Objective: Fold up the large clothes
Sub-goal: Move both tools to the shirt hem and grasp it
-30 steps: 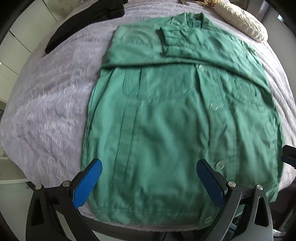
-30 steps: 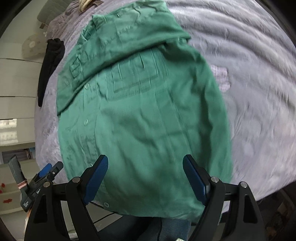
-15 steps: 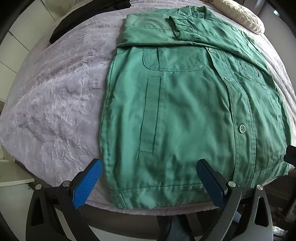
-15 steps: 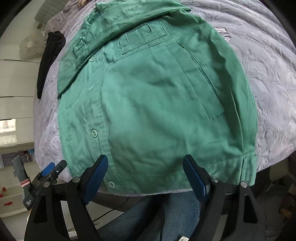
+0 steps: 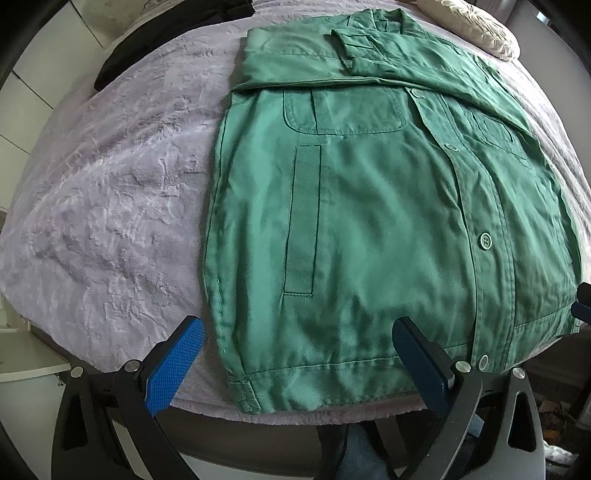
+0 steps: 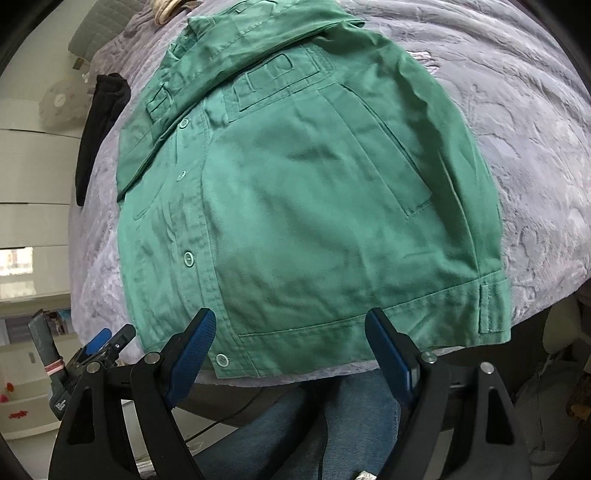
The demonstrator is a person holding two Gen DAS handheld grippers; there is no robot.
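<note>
Left gripper: jaws spread wide, nothing between the blue pads, poised above the near hem of the green jacket. Right gripper: likewise spread wide, empty, above the hem near the button placket; tip also just visible at the right edge of the left wrist view. No contact with cloth discernible from either.

Jacket: flat, front side up, on the lilac bedspread; hem at the near edge of the bed, collar at the far end. Buttoned down the front. Both sleeves folded in across the chest, cuff lying near the collar. Chest pockets partly under the folded sleeves; long welt pocket lower on the panel. Side tab at hem corner.

Beyond the jacket: black garment at the far-left edge of the bed; cream cushion past the collar, to the right. Below the bed edge: legs in blue jeans. White cabinets at left.
</note>
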